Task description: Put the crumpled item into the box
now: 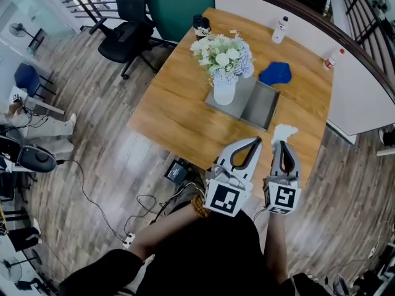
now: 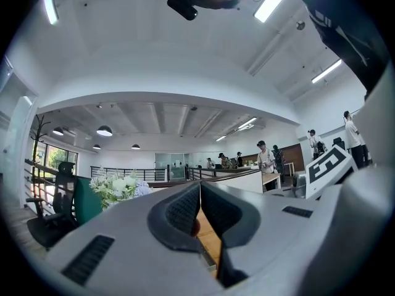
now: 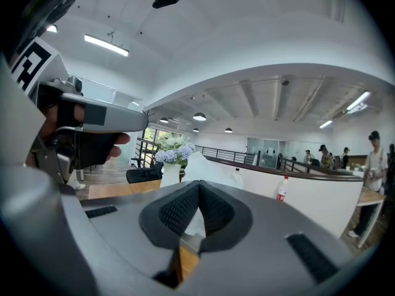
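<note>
**White crumple at the right jaw tips, box straight beyond**

- Right hand-held gripper [image 1: 281, 143]: jaws closed, tips meeting. The white crumpled item [image 1: 284, 131] lies on the wooden surface [image 1: 179, 116] directly ahead of those tips, near the surface's near edge. In the right gripper view it rises just past the jaw tips [image 3: 199, 187] as a pale lump [image 3: 199, 162], and more white shows through the gap under the pads.
- Judgement: not held. The tips are closed at its near edge, and I cannot tell whether they touch it.
- Left hand-held gripper [image 1: 256, 140]: jaws also closed, nothing between them, only wood behind the gap. It sits just left of the item. The right one is nearer and in line with it.
- Item is a rounded lump with no clear long axis.
- Grey box [image 1: 264, 103]: open, farther along the same line and slightly left. Its long side runs roughly away from the person. A vase of flowers [image 1: 224, 63] stands on its left half.
- A blue crumpled cloth [image 1: 275, 73] lies past the box. The task could mean either crumple; I take the white one.
- Hard to make out: the box's depth, and the item's underside.
</note>
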### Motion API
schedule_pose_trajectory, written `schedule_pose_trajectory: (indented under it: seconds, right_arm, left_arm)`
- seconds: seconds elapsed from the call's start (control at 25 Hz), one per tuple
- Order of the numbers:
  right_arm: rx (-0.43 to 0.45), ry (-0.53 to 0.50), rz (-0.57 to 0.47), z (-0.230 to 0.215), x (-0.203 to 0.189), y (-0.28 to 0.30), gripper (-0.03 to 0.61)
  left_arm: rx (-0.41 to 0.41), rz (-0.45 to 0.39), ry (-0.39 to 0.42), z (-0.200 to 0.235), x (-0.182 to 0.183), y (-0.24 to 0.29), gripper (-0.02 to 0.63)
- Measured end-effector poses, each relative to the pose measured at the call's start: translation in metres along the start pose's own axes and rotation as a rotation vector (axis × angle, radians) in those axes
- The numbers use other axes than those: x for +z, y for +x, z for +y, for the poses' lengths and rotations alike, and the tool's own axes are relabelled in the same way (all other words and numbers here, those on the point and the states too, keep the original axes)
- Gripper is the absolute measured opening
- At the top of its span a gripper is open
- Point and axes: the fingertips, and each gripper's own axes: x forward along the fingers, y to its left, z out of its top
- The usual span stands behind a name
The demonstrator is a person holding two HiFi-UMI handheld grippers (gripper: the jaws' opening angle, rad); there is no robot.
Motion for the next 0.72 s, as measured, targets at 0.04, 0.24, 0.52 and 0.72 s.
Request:
schedule_pose_trajectory:
  seconds: [0.04,0.24,0.52,0.72]
  right_arm:
    - [0.008,-0.008,0.020,0.002,-0.006,-0.001,0.005]
    - [0.022,-0.029,0.049,0.011,-0.014,-0.001,0.005]
    - [0.026,-0.024,0.074,0.019,-0.021,-0.003,0.005]
    - [0.040,-0.023,0.118,0.024,-0.033,-0.006,0.005]
  left_arm:
    - [0.002,0.002,-0.003,0.002,-0.001,0.000,0.023]
    - [0.011,-0.008,-0.018,0.005,-0.004,-0.002,0.023]
    - [-0.009,-0.006,-0.026,-0.003,-0.009,-0.001,0.023]
    - [-0.018,0.000,-0.021,-0.005,-0.015,0.000,0.023]
